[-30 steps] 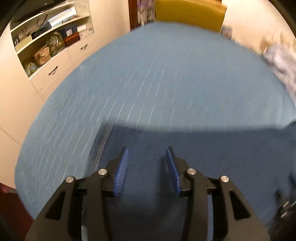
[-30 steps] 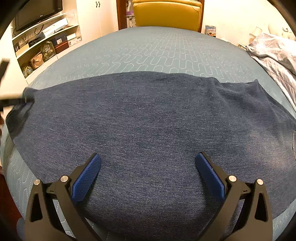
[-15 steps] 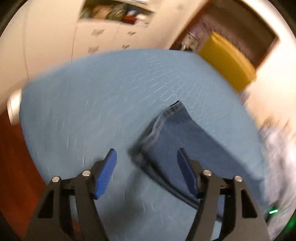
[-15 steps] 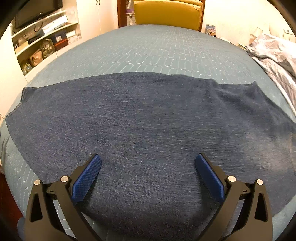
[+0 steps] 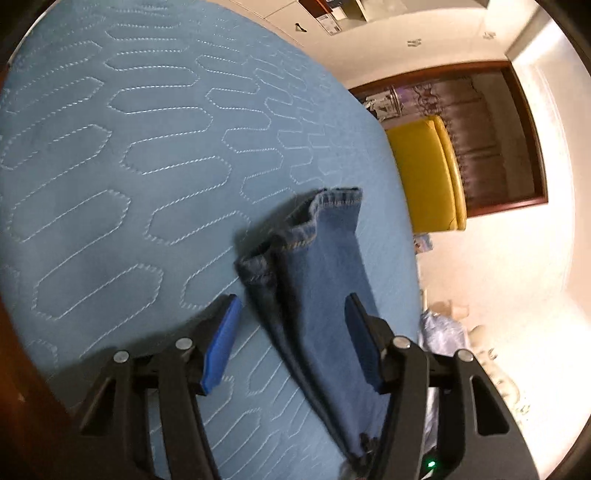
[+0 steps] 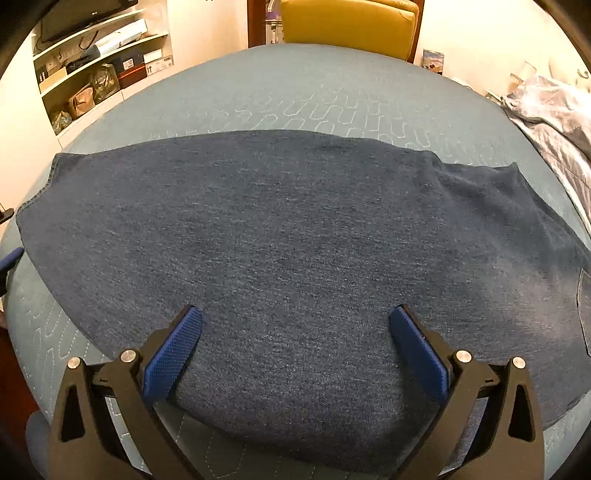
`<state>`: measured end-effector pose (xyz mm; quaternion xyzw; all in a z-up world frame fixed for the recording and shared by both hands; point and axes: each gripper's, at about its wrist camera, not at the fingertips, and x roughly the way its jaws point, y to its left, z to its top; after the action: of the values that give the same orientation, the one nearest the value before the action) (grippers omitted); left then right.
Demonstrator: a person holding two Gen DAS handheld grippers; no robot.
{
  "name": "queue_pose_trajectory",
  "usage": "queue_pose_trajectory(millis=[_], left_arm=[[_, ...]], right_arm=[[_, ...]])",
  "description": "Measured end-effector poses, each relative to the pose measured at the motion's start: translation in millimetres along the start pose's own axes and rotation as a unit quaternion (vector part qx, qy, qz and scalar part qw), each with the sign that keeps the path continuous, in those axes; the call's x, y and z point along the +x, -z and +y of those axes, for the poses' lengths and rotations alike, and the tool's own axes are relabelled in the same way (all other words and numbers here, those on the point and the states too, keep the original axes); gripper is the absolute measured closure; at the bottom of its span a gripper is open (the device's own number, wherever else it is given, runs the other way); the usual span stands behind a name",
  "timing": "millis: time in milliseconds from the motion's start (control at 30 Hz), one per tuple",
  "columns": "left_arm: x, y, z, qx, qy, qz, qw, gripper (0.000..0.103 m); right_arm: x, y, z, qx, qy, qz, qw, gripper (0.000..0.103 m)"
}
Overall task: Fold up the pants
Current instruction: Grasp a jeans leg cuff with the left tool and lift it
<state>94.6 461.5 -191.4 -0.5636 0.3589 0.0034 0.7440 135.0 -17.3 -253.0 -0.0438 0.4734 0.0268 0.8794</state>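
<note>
Across the quilted blue bed (image 6: 332, 92) the dark denim pants (image 6: 295, 240) were laid out flat, spread from left to right, with the leg ends toward the left side and a pocket edge seen at the far right. Above the near edge of the pants the right gripper (image 6: 295, 343) was held with its jaws spread wide and nothing caught between them; whether its blue pads were touching the cloth could not be told. From the left wrist view, the left gripper (image 5: 291, 339) was seen with its jaws likewise released, set astride the leg end of the pants (image 5: 321, 280), where the stitched hems (image 5: 332, 203) were slightly rumpled and raised off the bed (image 5: 129, 166). The left pad was seen over bare bedcover and the right pad over denim. Behind the bed a yellow chair (image 6: 347, 26) was placed, shelves (image 6: 92, 74) filled with bags and boxes were seen at the left, and crumpled pale bedding (image 6: 554, 110) was seen at the right.
</note>
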Motion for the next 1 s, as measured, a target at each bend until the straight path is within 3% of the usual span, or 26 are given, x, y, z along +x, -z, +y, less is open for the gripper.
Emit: queue_pose_trajectory(millis=[233,300,400,567,700,767,833,933,1000], left_arm=[[12,-8,-1,-0.015,0.021,-0.024,0.9994,0.047],[12,-7,-7,0.011,0.008,-0.039,0.9991,0.046],[22,-5,-23,0.052,-0.021,-0.03,0.998,0.045],[24,12,-13,-0.009,0.001,0.001,1.0,0.05],[29,26,-17,-0.008,0.008,0.022,0.9997,0.05],[34,16,-24,0.013,0.009,0.002,0.9999,0.05],[38,1,-21,0.003,0.021,-0.013,0.9997,0.05],[45,-13,-19,-0.004,0.009,-0.016,0.9998,0.059],[44,-12,-31,0.039,-0.009,-0.021,0.999,0.068]], right_arm=[[2,5,1,0.002,-0.001,-0.003,1.0,0.004],[2,7,-1,0.003,-0.002,-0.003,1.0,0.004],[2,7,-4,0.003,-0.003,-0.001,1.0,0.004],[1,9,-7,0.003,-0.003,-0.004,1.0,0.004],[1,10,-7,0.003,-0.004,-0.003,1.0,0.004],[1,9,-7,0.003,-0.006,-0.002,1.0,0.004],[1,9,-8,0.004,-0.007,0.001,1.0,0.004],[1,6,-9,0.007,-0.009,0.006,1.0,0.004],[0,3,-11,0.007,-0.012,0.016,1.0,0.004]])
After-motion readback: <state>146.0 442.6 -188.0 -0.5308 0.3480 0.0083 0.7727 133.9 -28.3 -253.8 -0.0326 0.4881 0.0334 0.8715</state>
